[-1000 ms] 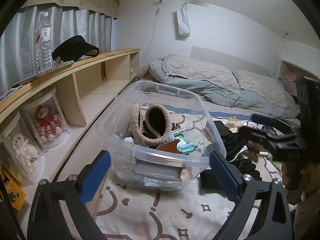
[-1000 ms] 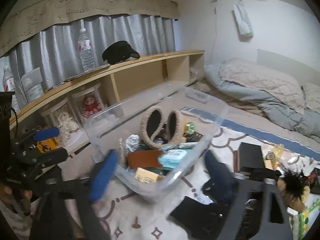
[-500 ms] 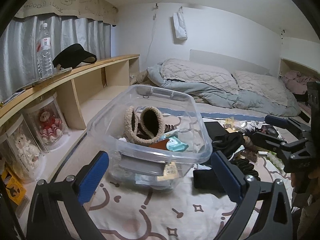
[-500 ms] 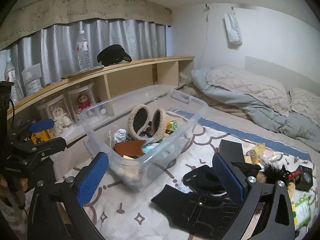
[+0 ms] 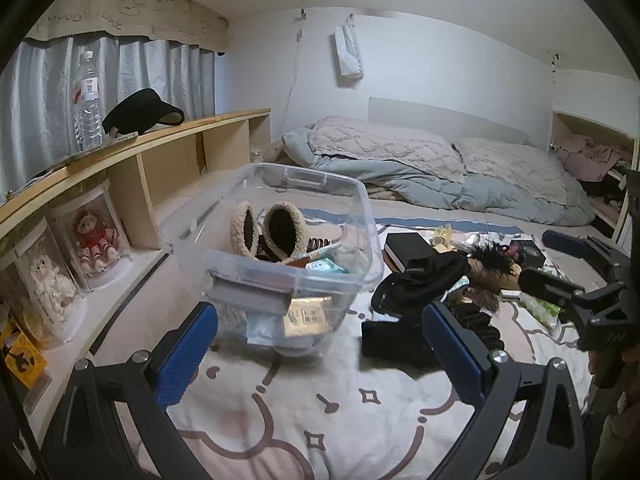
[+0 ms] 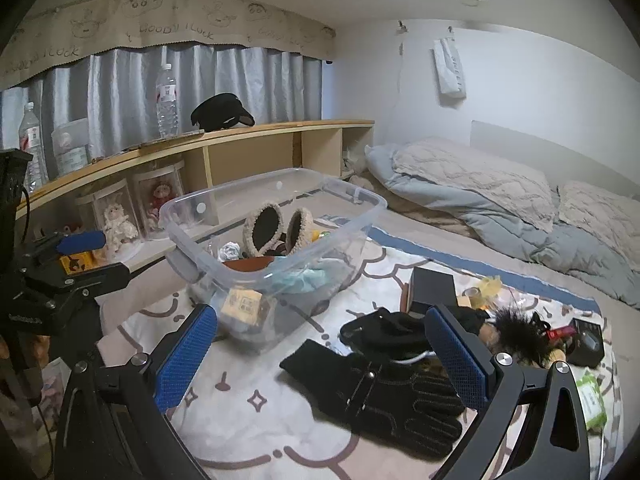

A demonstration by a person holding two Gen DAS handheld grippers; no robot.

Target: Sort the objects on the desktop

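Note:
A clear plastic bin (image 5: 360,216) (image 6: 192,256) stands on the patterned bed cover, holding fuzzy earmuffs (image 5: 268,232) (image 6: 280,228), a brown wallet and small packets. My left gripper (image 5: 320,344) is open and empty, just in front of the bin. My right gripper (image 6: 320,352) is open and empty above black gloves (image 6: 392,396) (image 5: 396,336). Right of the bin lie a black box (image 5: 408,246) (image 6: 434,286), a black cap (image 5: 424,280), a black furry item (image 6: 516,332) and small clutter.
A wooden shelf (image 5: 160,144) runs along the left with a water bottle (image 5: 86,104), a black visor (image 5: 140,114) and doll cases (image 5: 92,236) below. A crumpled duvet and pillows (image 5: 420,160) lie at the back. A green wipes pack (image 6: 590,398) sits far right.
Both grippers have pulled back and risen away from the bin, so it looks smaller and farther. The gloves have come into view under my right gripper. Both jaws stay open.

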